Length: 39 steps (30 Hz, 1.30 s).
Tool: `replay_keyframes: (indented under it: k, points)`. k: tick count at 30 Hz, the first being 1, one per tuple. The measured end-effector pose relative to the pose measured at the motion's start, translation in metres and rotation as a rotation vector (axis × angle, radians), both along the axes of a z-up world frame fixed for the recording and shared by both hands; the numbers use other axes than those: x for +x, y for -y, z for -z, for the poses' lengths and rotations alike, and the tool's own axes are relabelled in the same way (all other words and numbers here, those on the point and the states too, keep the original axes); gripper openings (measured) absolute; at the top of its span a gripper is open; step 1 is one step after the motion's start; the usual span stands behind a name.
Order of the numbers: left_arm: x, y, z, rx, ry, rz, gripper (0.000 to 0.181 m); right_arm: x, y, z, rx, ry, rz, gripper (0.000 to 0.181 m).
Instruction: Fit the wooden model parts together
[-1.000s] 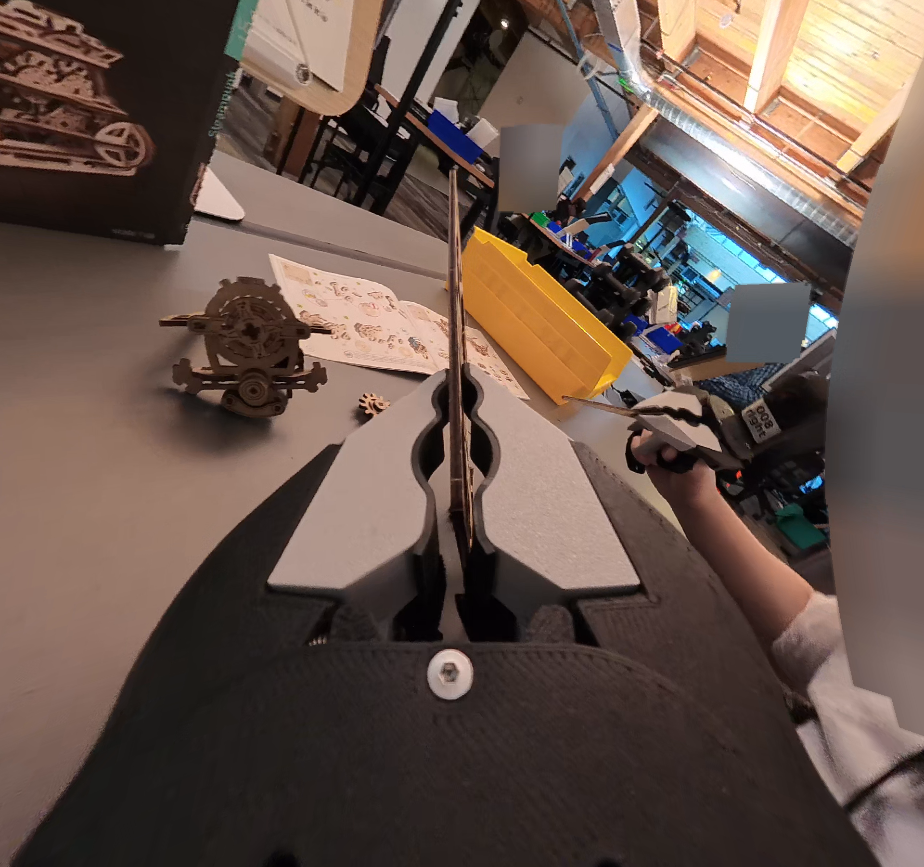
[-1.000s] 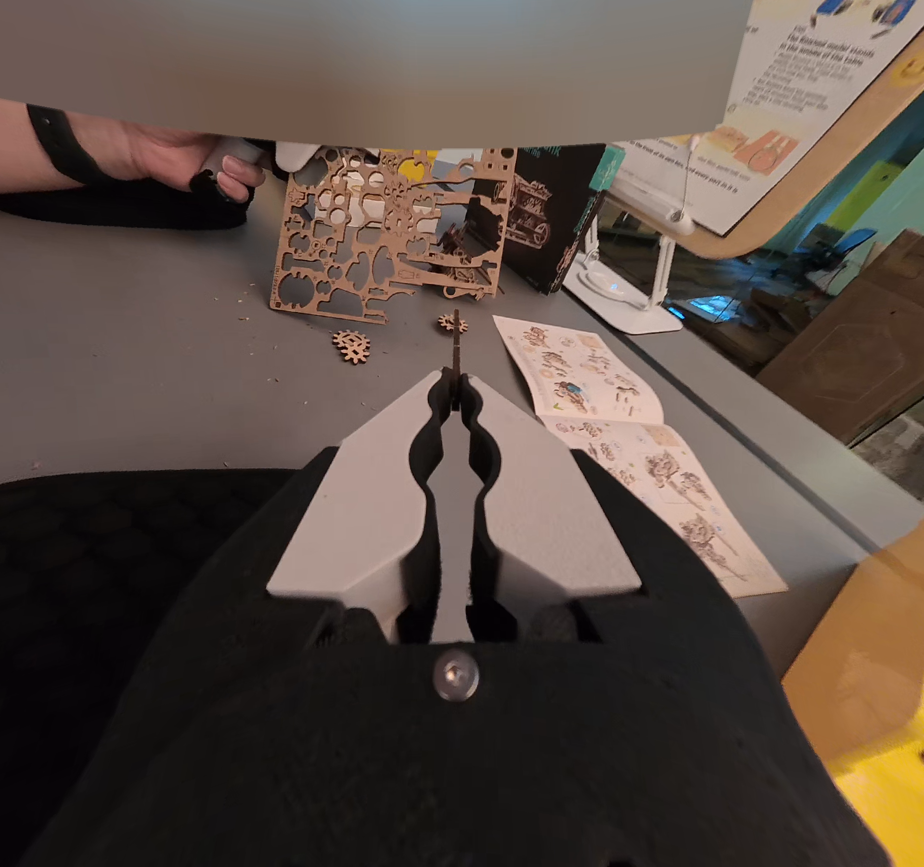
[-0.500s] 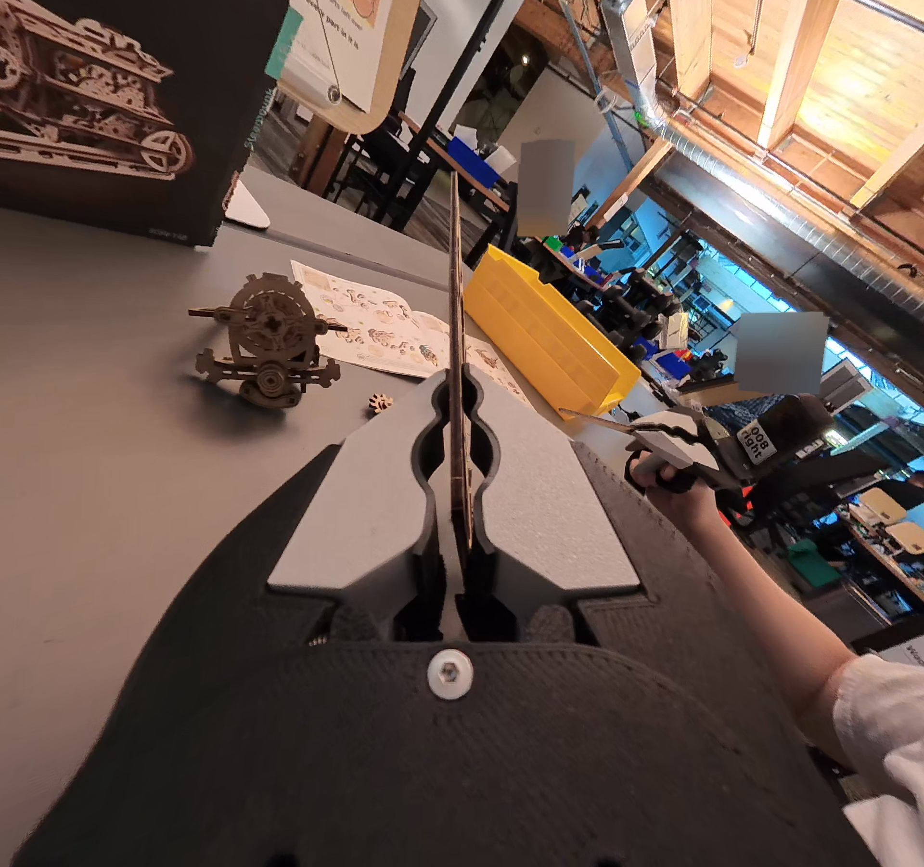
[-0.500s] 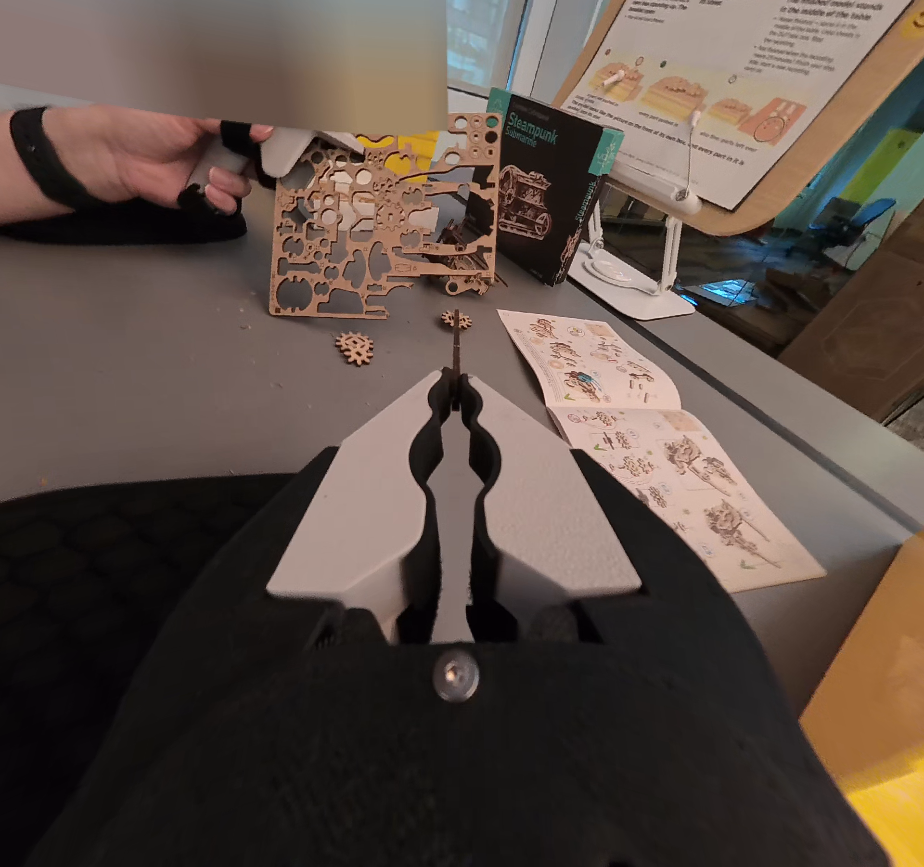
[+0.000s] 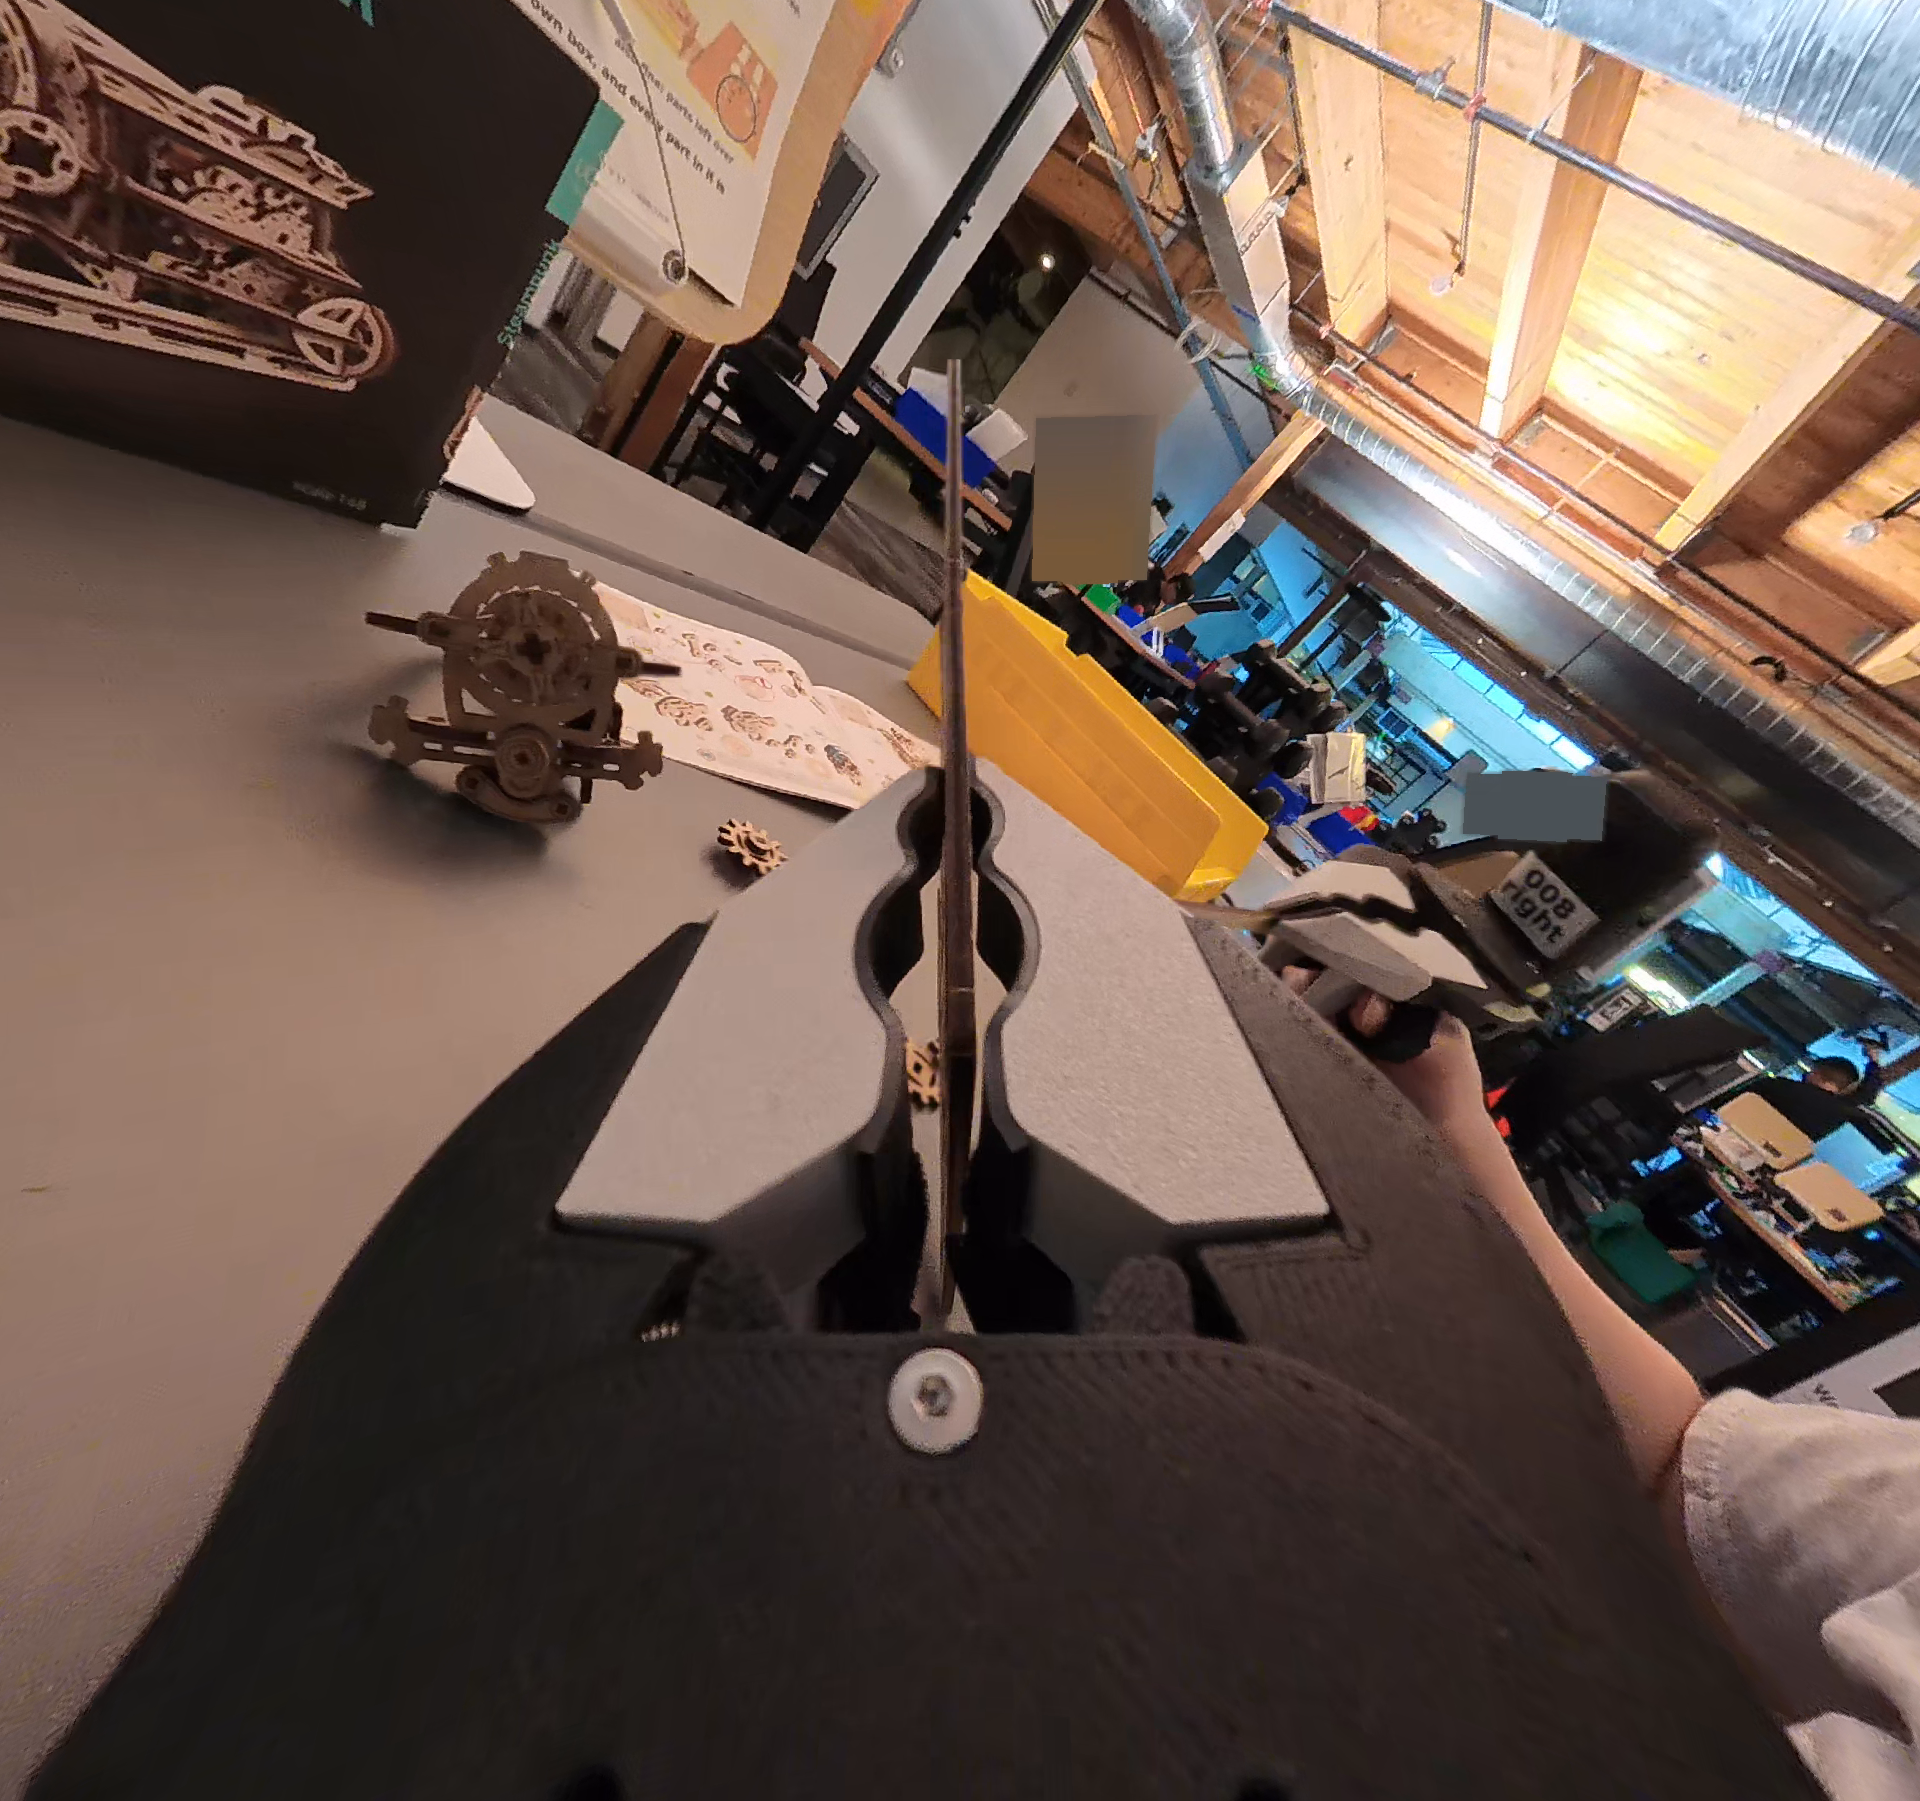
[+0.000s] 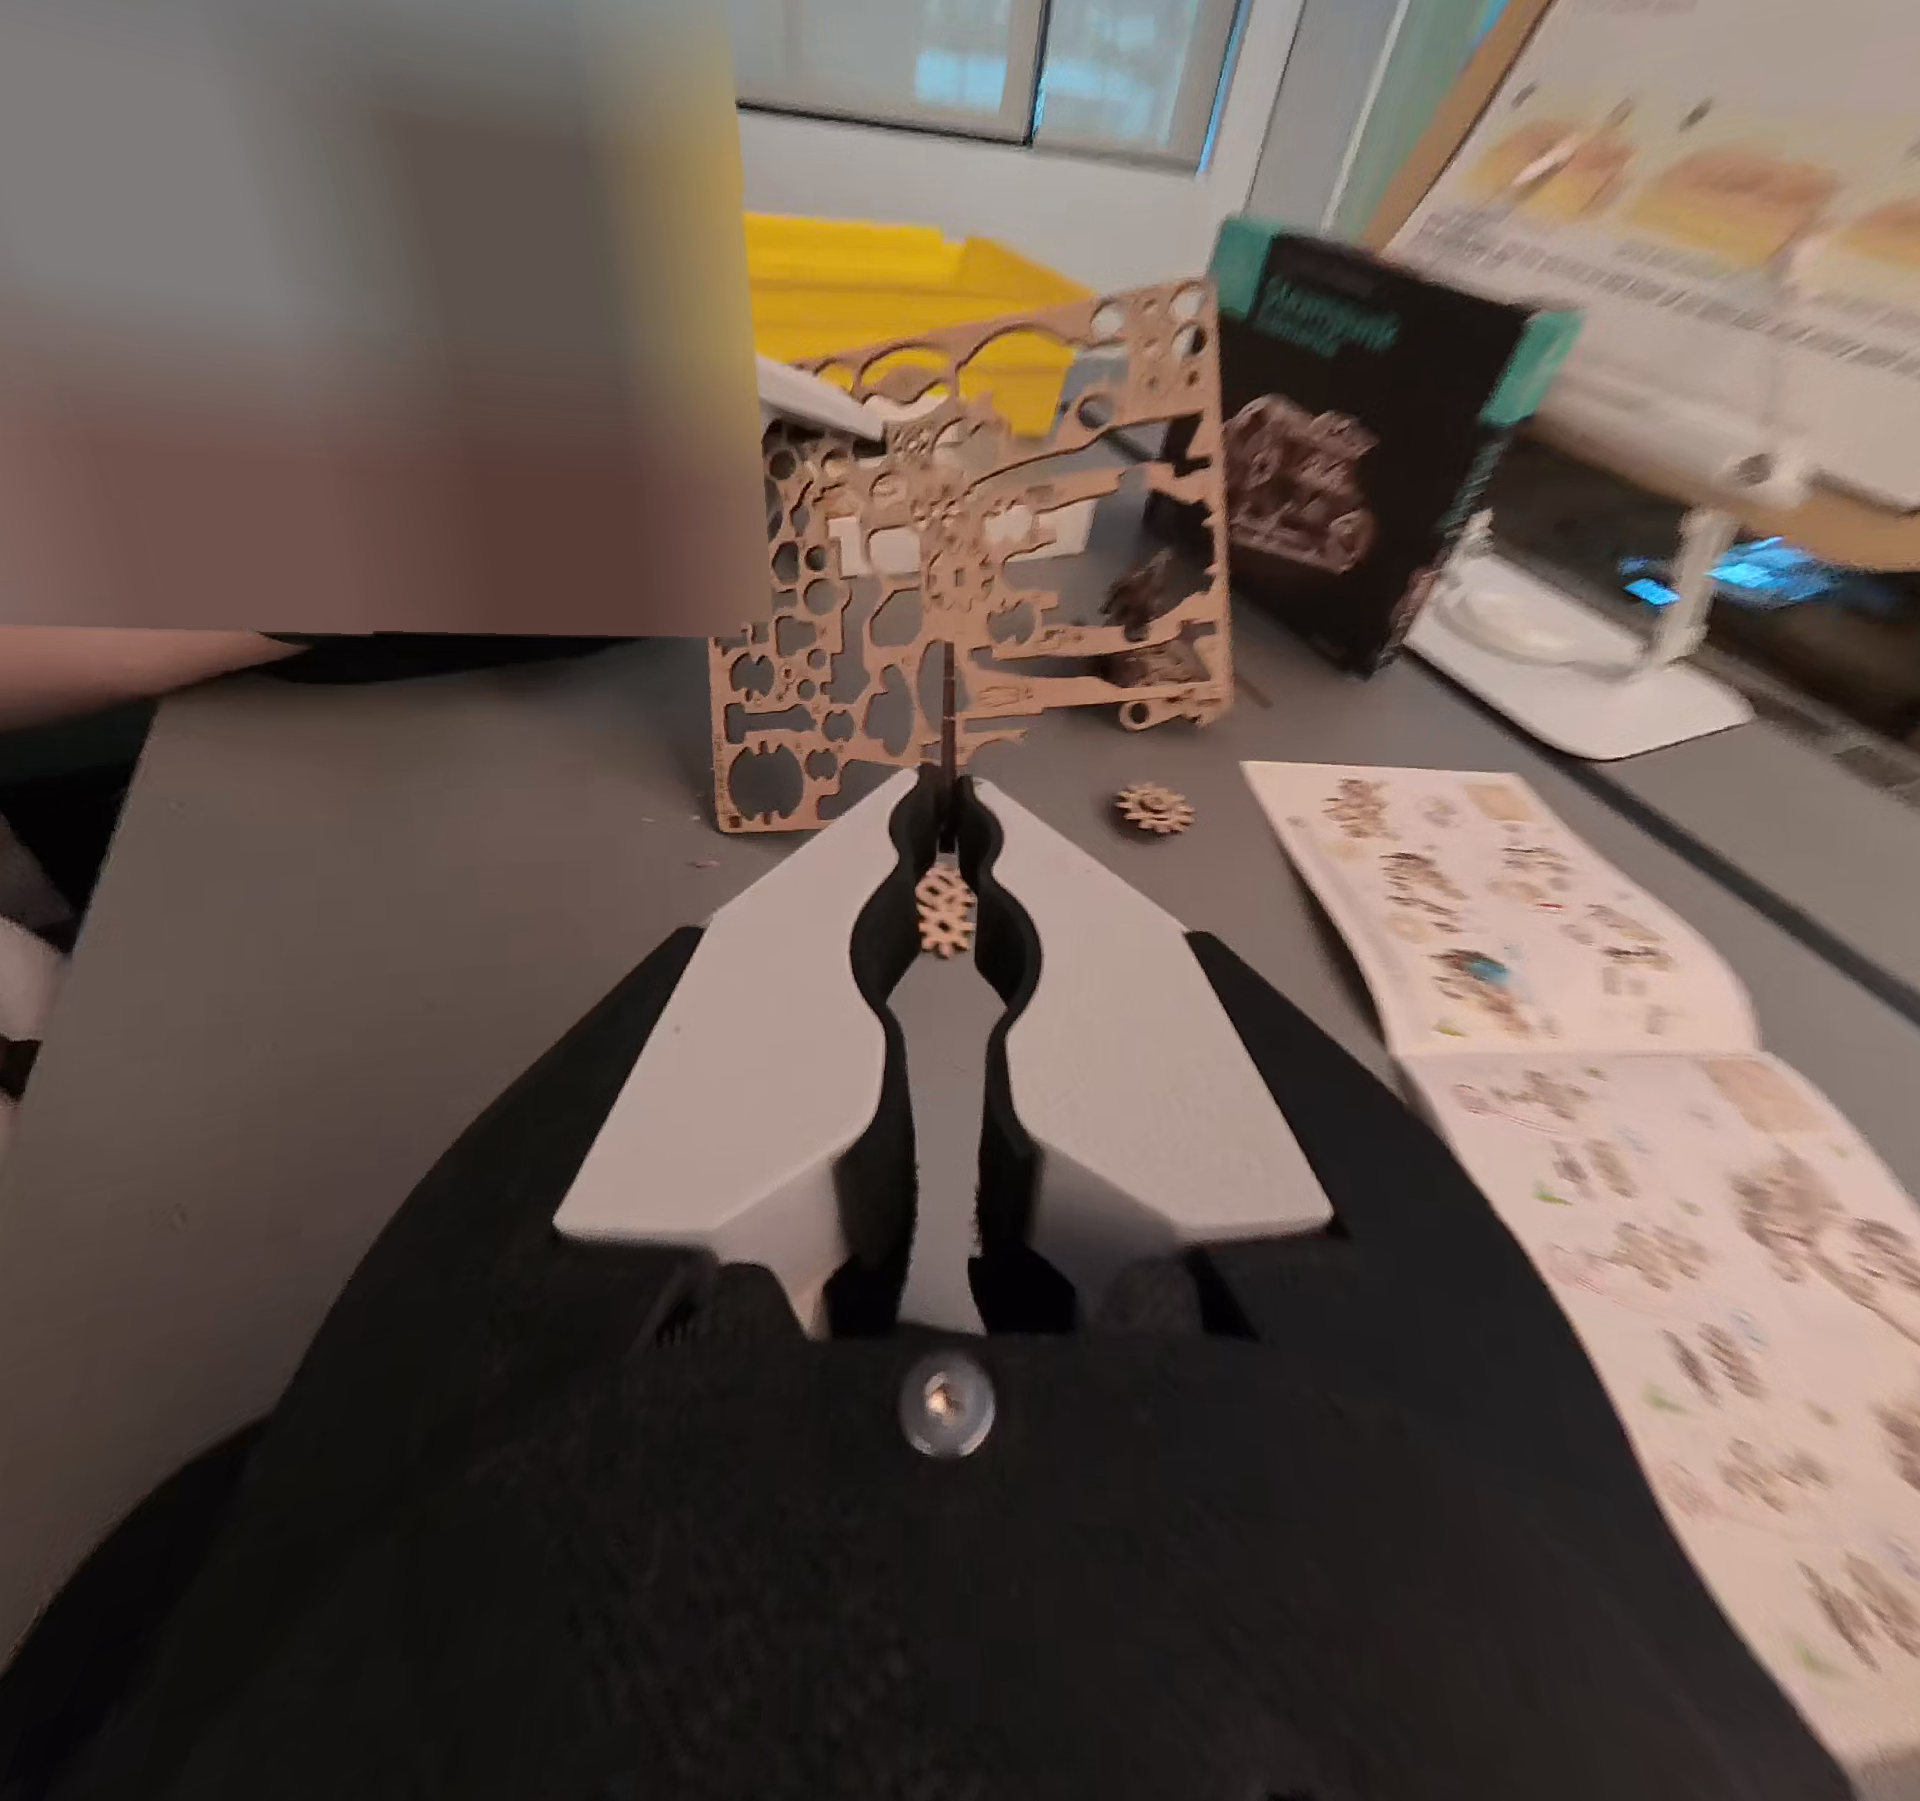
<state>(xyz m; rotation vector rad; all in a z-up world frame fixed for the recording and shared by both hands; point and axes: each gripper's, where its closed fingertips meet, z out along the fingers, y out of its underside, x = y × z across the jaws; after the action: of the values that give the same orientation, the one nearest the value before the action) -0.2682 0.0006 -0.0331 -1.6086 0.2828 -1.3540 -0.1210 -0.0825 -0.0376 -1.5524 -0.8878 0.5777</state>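
My left gripper [image 5: 954, 801] is shut on a thin wooden parts sheet [image 5: 954, 556], seen edge-on and held upright. In the right wrist view the sheet [image 6: 1174, 349] stands face-on with many cut-out holes. My right gripper [image 6: 945, 795] is shut on a small thin wooden piece [image 6: 948, 712], edge-on, just in front of the sheet's lower middle. The right gripper also shows in the left wrist view [image 5: 1273, 920], held by a hand. A partly built wooden gear model [image 5: 514, 702] stands on the grey table. Loose small gears [image 5: 750, 845] [image 6: 1153, 806] lie on the table.
An open instruction booklet [image 6: 1558, 1024] lies to the right. A dark model box [image 6: 1371, 463] stands behind the sheet. A yellow bin [image 5: 1091, 754] sits at the table's edge. A white stand base [image 6: 1579, 702] is at the far right. The left gripper's tips are roughly 20 cm from the right gripper's.
The right gripper has moved forward and left, so its small piece now sits close in front of the sheet. The left gripper has moved nearer the gear model and box, still holding the sheet.
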Motion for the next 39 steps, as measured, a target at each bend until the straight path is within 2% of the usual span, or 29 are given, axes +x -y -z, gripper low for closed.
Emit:
replay_keyframes:
  k: [3,9,24,39]
  points:
    - [-0.001,0.004,0.0,0.008,0.005,0.002,0.0,-0.01,-0.005,0.004,-0.032,0.007,-0.003,0.0]
    - [0.002,0.009,-0.002,0.021,0.015,0.025,0.0,-0.022,-0.011,-0.001,0.021,0.064,0.003,0.0]
    - [0.009,0.016,-0.006,0.058,0.006,0.052,0.0,-0.035,-0.015,-0.005,0.072,0.112,0.009,0.0]
    - [0.008,0.019,-0.015,0.117,0.015,0.037,0.002,-0.054,-0.016,-0.011,0.089,0.317,0.225,0.0]
